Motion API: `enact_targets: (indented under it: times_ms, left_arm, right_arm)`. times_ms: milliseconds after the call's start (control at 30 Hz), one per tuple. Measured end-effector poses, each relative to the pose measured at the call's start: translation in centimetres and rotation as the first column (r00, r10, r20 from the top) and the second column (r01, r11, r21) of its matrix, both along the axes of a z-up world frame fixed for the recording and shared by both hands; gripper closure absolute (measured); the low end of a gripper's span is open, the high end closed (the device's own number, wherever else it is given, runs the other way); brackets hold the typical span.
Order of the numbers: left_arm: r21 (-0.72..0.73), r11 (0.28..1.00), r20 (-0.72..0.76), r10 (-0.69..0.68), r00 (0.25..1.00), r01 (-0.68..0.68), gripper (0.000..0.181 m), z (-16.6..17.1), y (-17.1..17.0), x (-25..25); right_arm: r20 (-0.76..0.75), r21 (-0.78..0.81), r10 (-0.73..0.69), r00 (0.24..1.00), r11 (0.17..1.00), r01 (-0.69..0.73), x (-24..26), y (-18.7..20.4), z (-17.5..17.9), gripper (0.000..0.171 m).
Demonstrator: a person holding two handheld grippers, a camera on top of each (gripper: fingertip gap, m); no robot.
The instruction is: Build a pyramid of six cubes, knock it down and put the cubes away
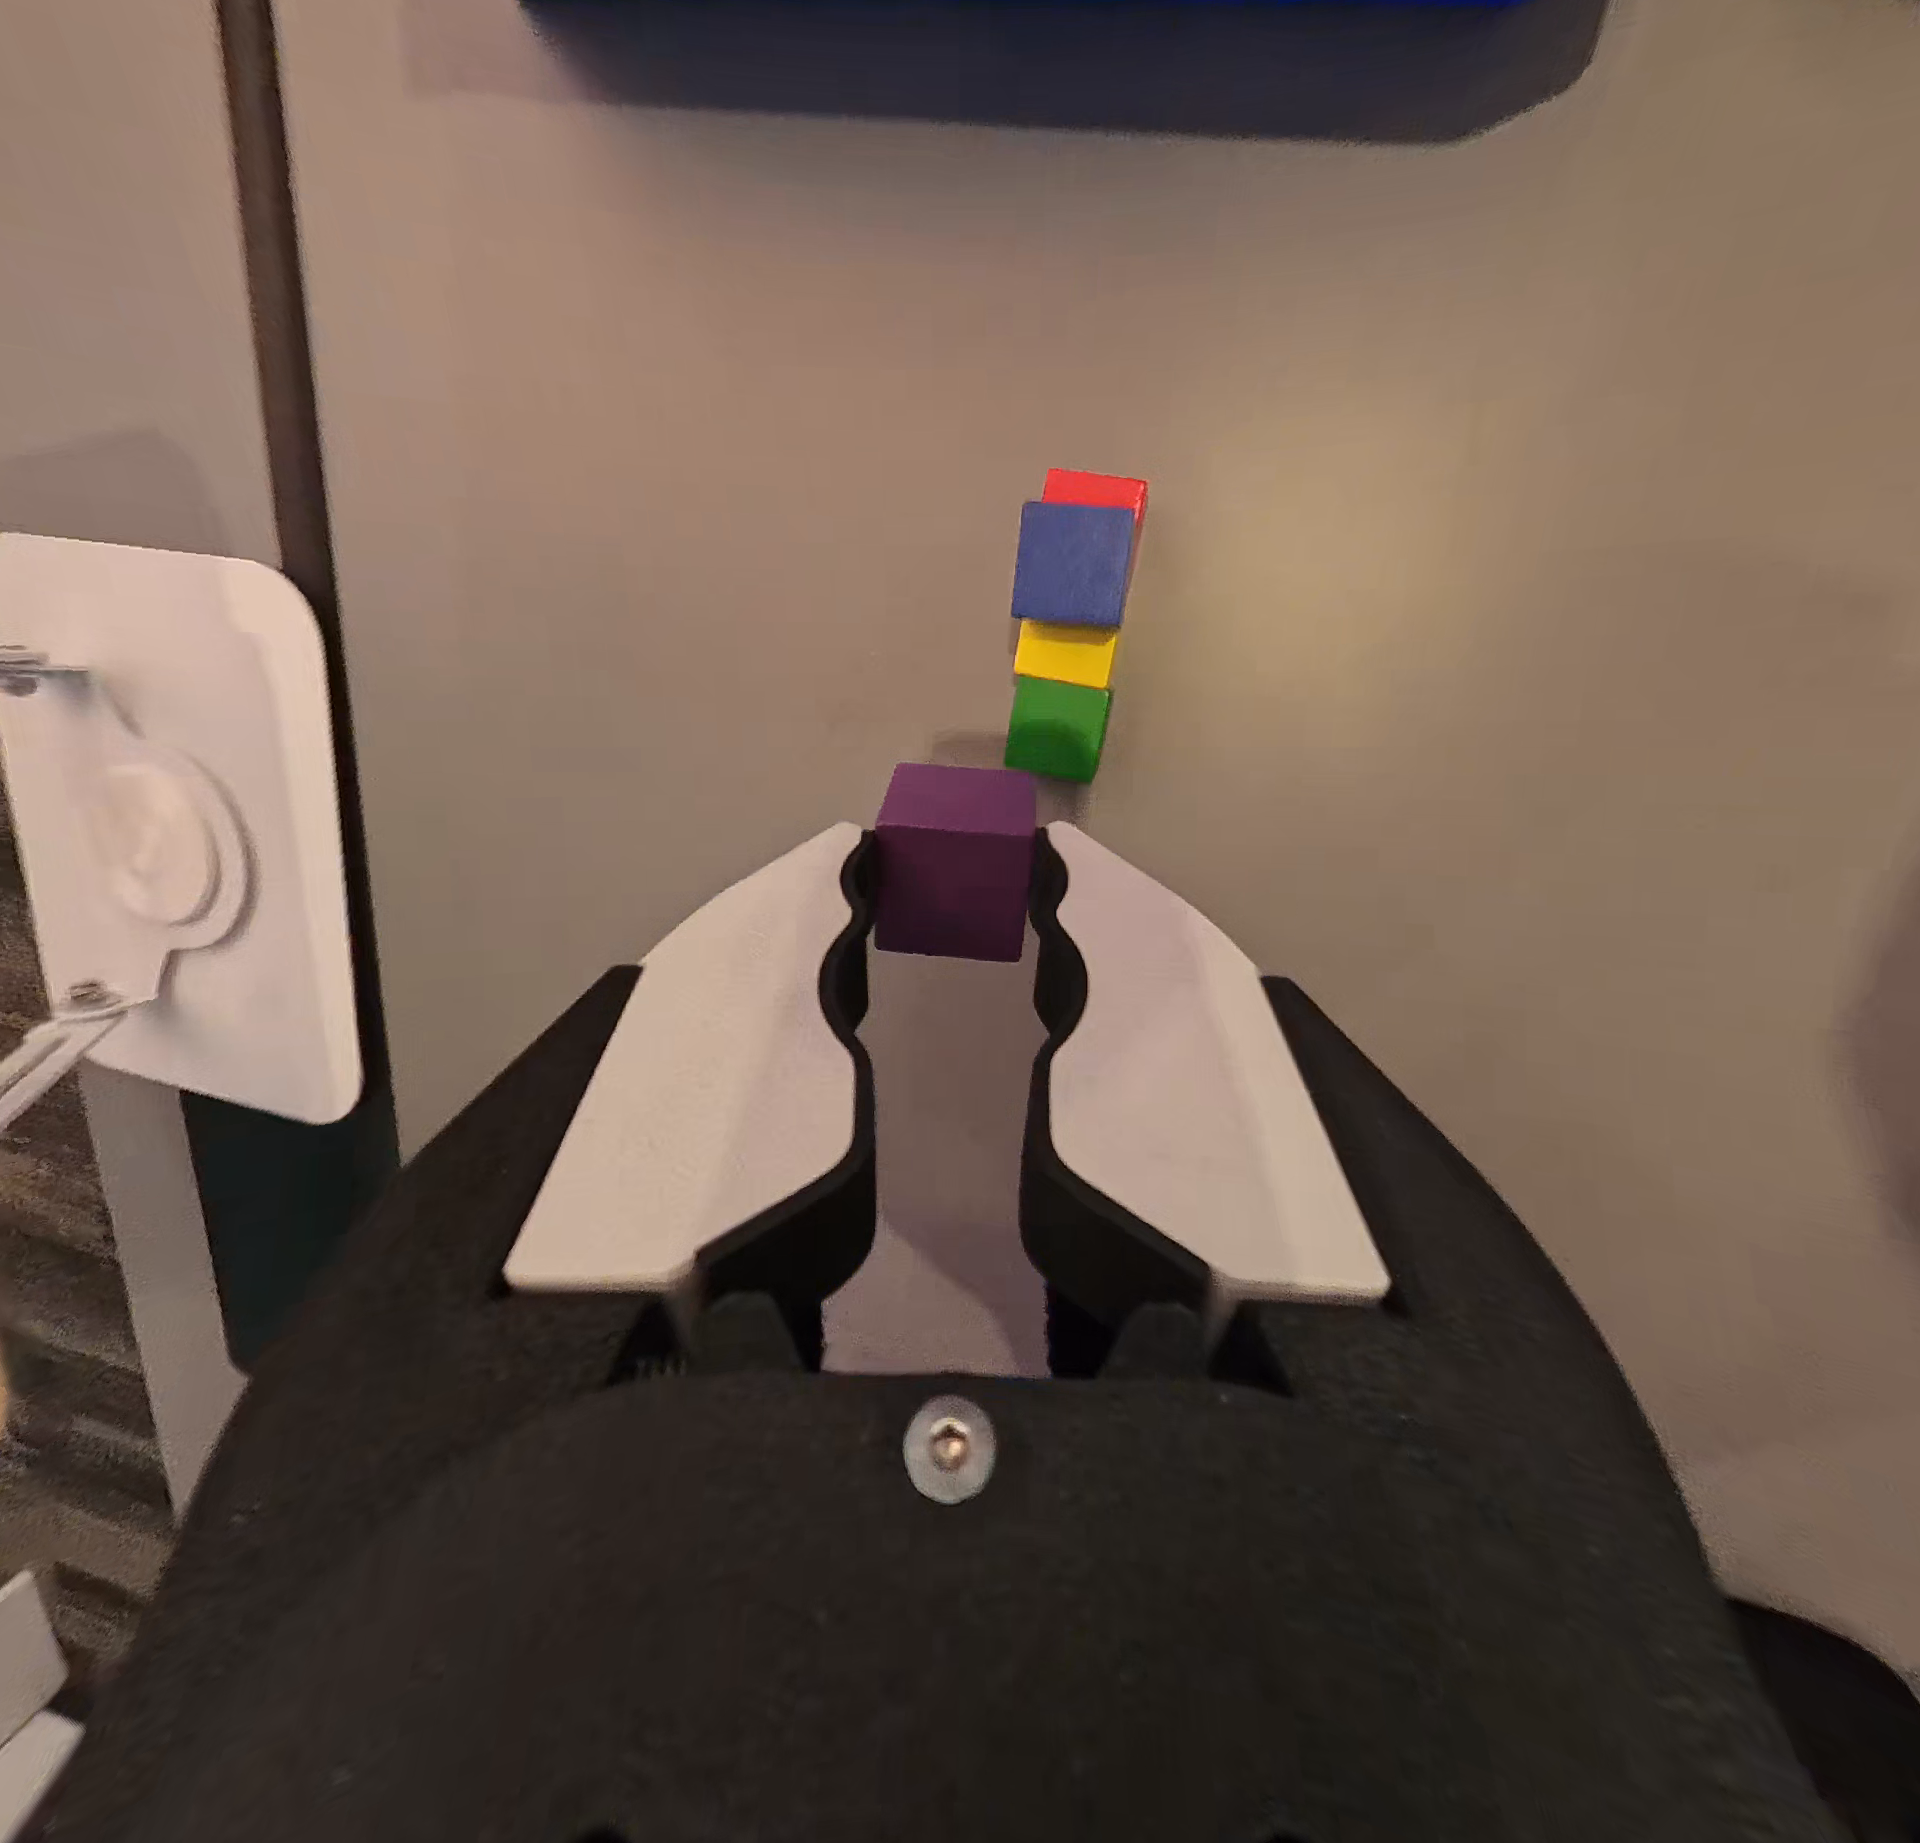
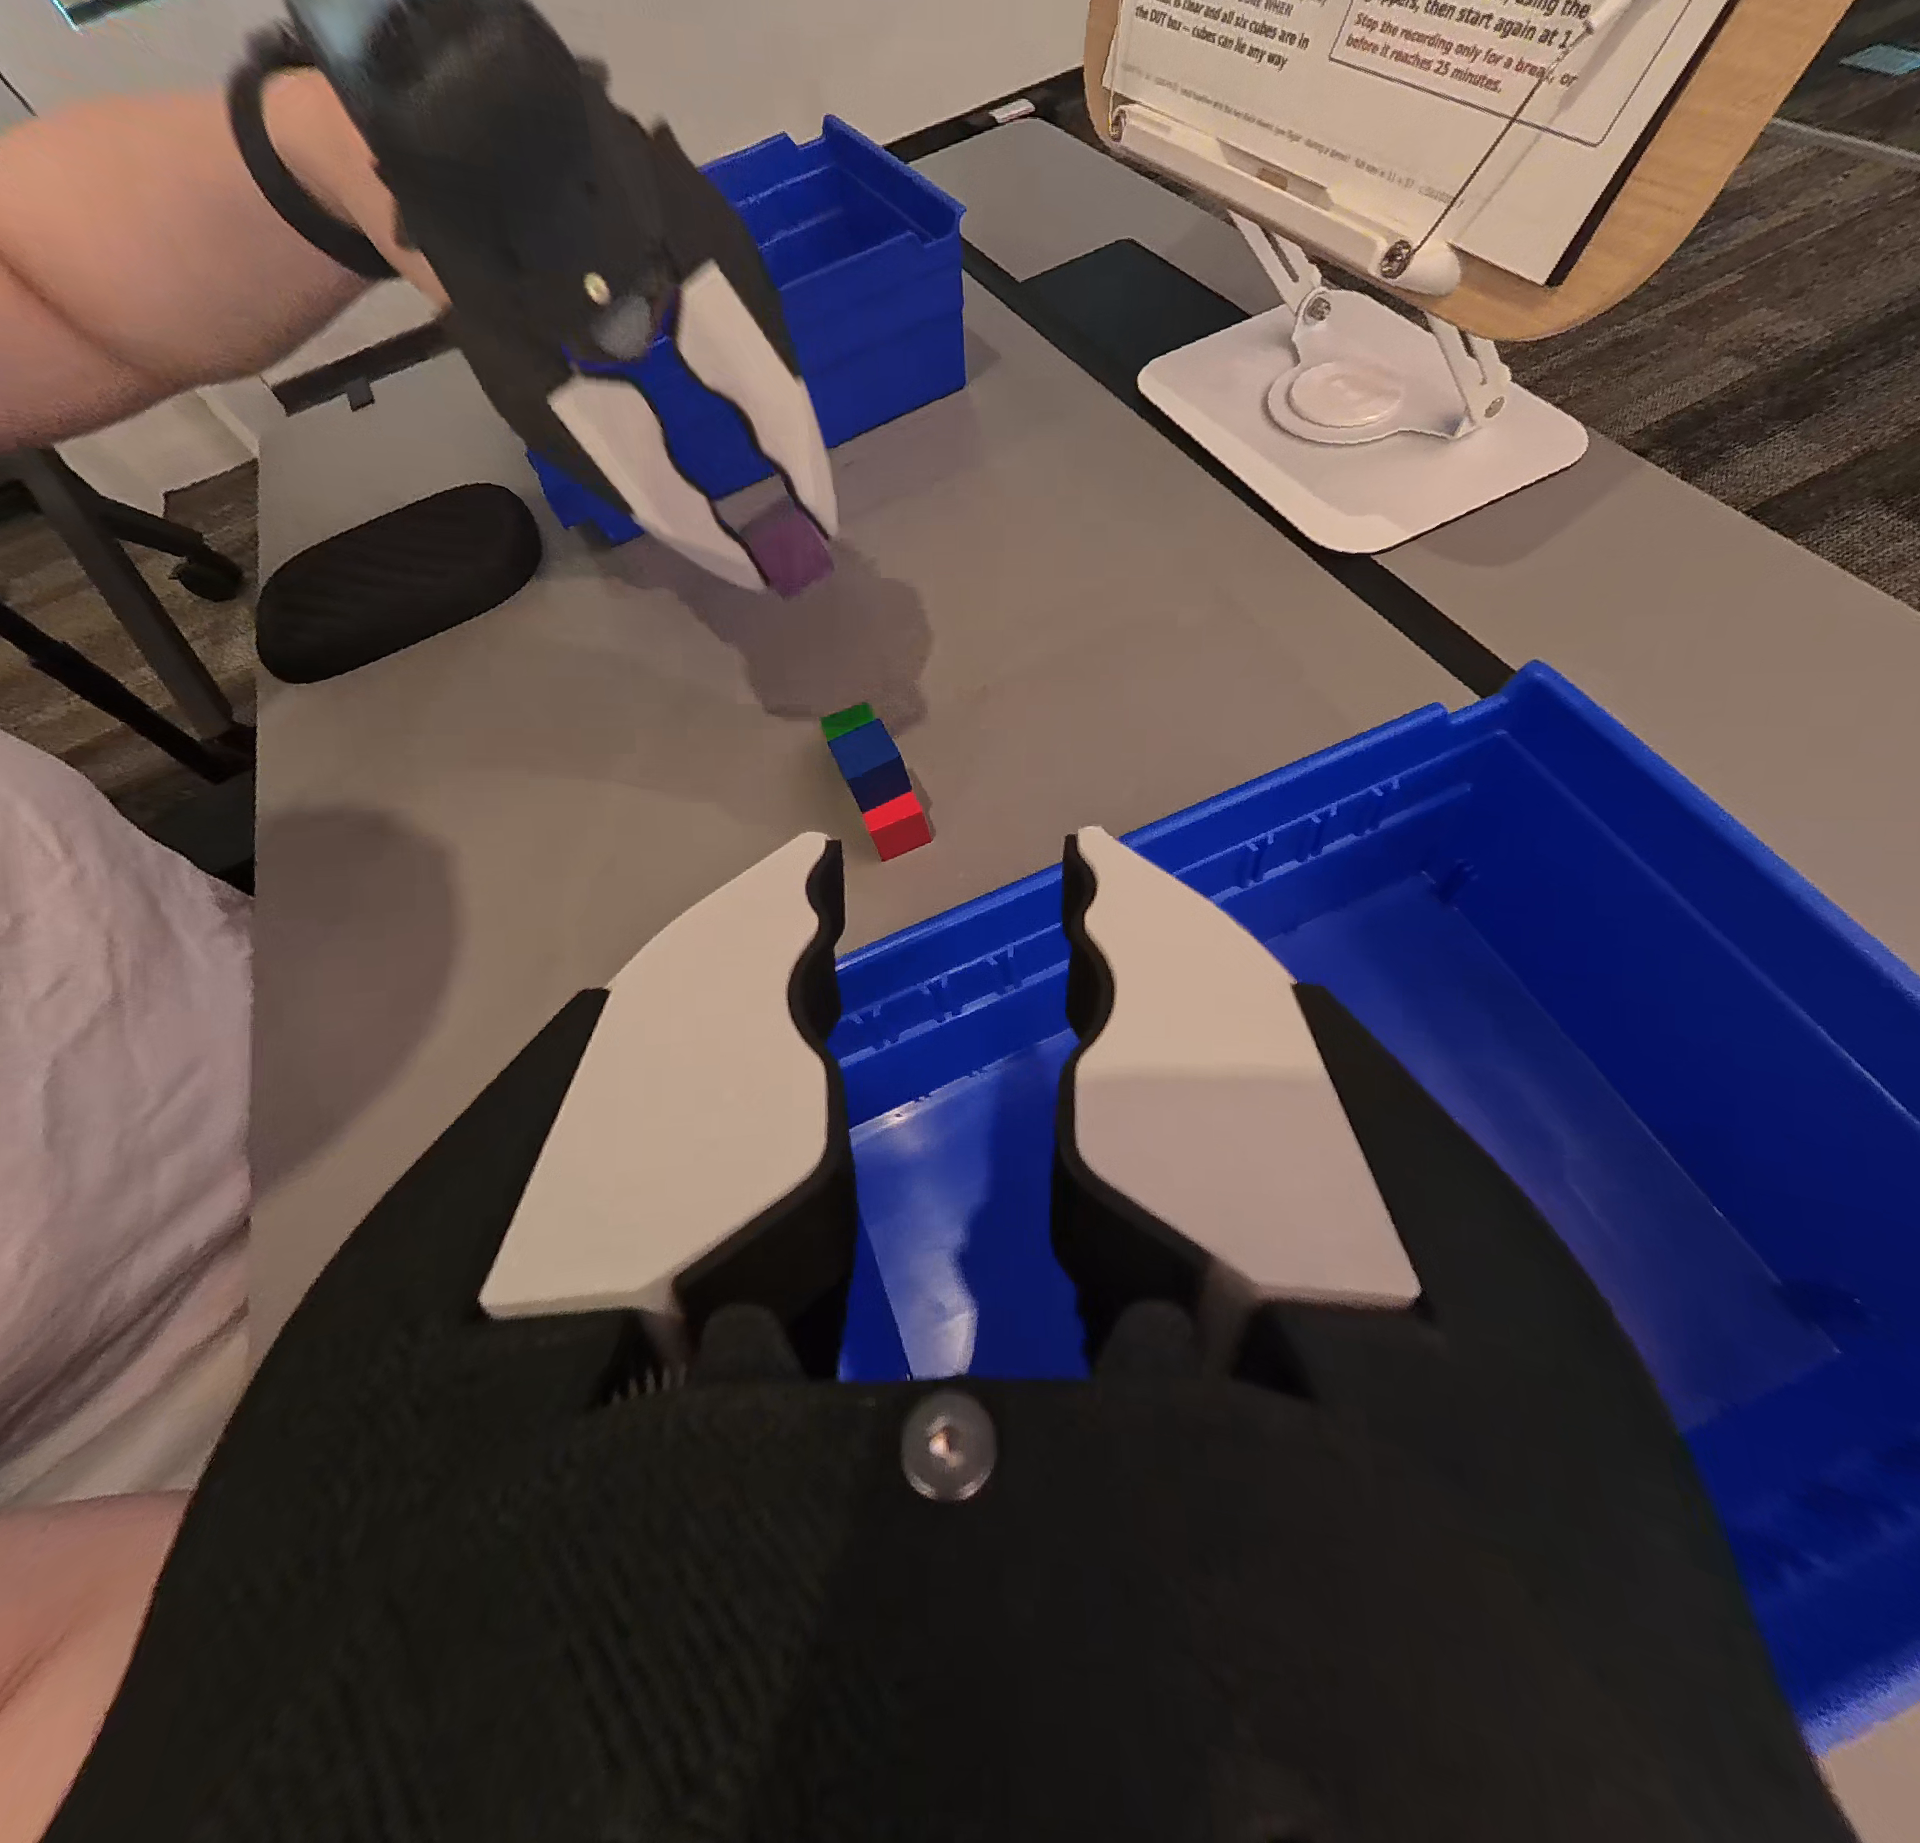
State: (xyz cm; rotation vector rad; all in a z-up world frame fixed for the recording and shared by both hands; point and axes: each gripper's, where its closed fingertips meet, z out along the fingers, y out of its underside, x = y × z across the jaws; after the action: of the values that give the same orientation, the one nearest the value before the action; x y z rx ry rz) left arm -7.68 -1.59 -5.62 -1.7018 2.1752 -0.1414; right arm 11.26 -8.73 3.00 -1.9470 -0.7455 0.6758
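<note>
Carrying the purple cube (image 1: 956, 858): the left tool (image 1: 954, 863) has it clamped between its fingertips, lifted clear of the desk (image 1: 1455, 443) and close to the green end of the build.

Build so far: red cube (image 1: 1096, 489), yellow cube (image 1: 1065, 652) and green cube (image 1: 1055, 726) lie in one line, touching; the blue cube (image 1: 1072, 562) sits on top, over the red–yellow end. Four placed, one in transit. The sixth cube is not visible in either view.

Step in hand, as I judge it: the second tier. The purple cube belongs beside the blue one, over the yellow–green joint.

Next move calls for: a level descent, purple face flush against blue, and a gentle release. A sideways nudge could shift the base row, since nothing braces it.

Right tool (image 2: 951, 853): fingers apart, holding nothing, hovering over the near blue bin (image 2: 1558, 962). No cube shows in the visible part of that bin.

Room: open desk all round the row. The near bin's rim lies just beside the red end. The far blue bin (image 2: 883, 266) and a black case (image 2: 395, 578) stand well apart on the left tool's side. A white stand (image 2: 1351, 443) carrying an instruction board sits beyond a seam in the desk. The approach from the green end looks unobstructed.
</note>
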Motion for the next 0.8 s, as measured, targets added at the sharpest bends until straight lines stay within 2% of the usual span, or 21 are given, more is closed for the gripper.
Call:
enact_targets:
  times_ms: [100,267,800]
  left_arm:
    - [-0.057,0.998,-0.051,0.010,0.999,-0.013,0.153,-2.8,-0.5,0.9]
    - [-0.068,0.997,-0.130,0.011,0.992,-0.020,0.153,-4.8,-0.4,1.1]
    - [-0.075,0.997,-0.212,-0.026,0.977,0.011,0.153,-6.4,-1.2,1.9]
  right_arm:
    - [0.012,-0.014,0.001,1.000,1.000,-0.001,0.1,0.2,-0.5,0.130]
    - [0.001,-0.021,0.009,1.000,1.000,-0.009,0.0,0.4,-0.6,0.130]
    - [0.000,-0.045,0.028,1.000,0.999,-0.028,-0.1,0.4,-1.1,0.130]
